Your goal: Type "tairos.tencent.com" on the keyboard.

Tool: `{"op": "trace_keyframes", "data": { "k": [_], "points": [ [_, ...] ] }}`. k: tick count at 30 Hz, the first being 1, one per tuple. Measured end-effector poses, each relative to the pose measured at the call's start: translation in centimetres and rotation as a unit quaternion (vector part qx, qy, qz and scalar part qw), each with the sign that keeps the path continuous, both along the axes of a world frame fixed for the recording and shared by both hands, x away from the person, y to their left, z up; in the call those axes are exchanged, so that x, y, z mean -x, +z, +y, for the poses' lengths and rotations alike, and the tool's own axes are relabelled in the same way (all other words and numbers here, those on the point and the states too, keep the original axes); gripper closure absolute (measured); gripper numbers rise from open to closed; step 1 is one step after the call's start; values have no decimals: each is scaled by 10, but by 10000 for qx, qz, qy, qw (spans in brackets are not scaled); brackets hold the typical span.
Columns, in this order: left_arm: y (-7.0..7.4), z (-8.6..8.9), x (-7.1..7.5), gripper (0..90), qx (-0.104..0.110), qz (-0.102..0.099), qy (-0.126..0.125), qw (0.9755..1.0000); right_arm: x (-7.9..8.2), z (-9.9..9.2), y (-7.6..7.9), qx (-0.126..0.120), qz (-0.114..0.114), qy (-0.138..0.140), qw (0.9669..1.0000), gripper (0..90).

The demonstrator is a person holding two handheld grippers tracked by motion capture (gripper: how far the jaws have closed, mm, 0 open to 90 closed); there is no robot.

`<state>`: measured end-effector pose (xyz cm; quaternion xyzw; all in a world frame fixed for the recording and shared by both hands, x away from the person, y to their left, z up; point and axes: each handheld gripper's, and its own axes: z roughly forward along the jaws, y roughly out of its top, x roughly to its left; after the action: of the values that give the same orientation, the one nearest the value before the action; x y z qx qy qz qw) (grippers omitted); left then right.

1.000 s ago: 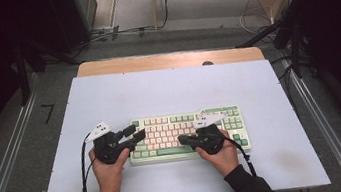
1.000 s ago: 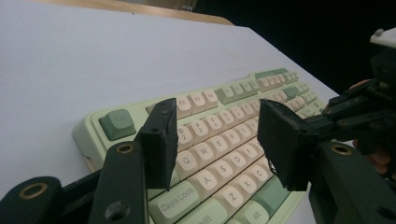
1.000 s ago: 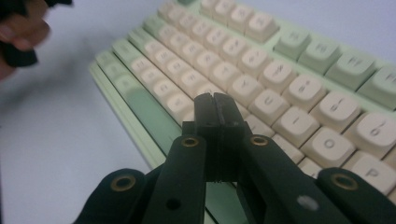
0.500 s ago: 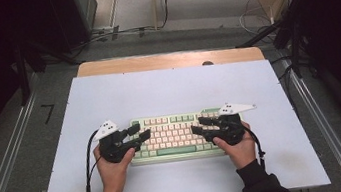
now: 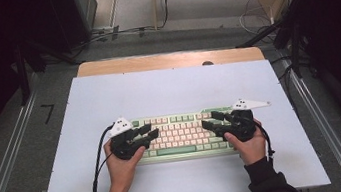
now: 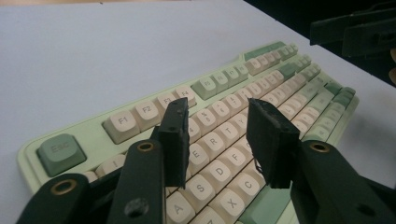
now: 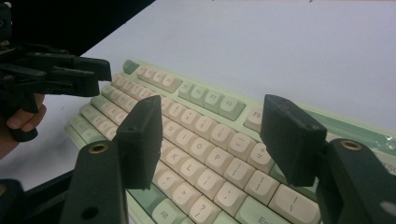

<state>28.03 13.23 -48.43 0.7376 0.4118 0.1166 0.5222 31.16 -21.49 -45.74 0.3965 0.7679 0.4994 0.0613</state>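
Keyboard (image 5: pixel 184 133) under both my hands right now, lying flat near my edge of the white tabletop (image 5: pixel 168 91). My left hand-held gripper (image 5: pixel 149 133) hovers over the left end, its jaws just closing in a bit yet with a clear gap and nothing between them; from the left gripper view its pads hang above the Q-W-E-R keys (image 6: pixel 219 140), not pressing. My right hand-held gripper (image 5: pixel 210 123) sits over the right end, jaws just opening wide, empty, above the letter keys (image 7: pixel 210 154) as its own view shows.

Moving outward: the thing is a rigid plastic slab, pale green case (image 6: pixel 28 156) with cream keycaps. I'd judge it stiff, moderately weighty for its size, so it won't flex if lifted by both ends. The keycaps are smooth, rounded and springy, so they're poor places to pinch; a cap could pop off. The better hold, to my eye, is the case's short end edges, one jaw over the rim and one under, both ends together. The bare sheet around it looks slick, so a push could slide it.
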Motion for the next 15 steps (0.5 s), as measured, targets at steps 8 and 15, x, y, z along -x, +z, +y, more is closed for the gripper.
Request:
{"op": "trace_keyframes", "data": {
  "k": [8,15],
  "points": [
    [-5,-15,-8,744,-249,62,-184,9995,-3,2,-4,80,65,19,9999,372],
    [-5,-22,-11,878,-305,88,-289,9991,-2,3,-3,80,84,15,9999,372]
  ]
}}
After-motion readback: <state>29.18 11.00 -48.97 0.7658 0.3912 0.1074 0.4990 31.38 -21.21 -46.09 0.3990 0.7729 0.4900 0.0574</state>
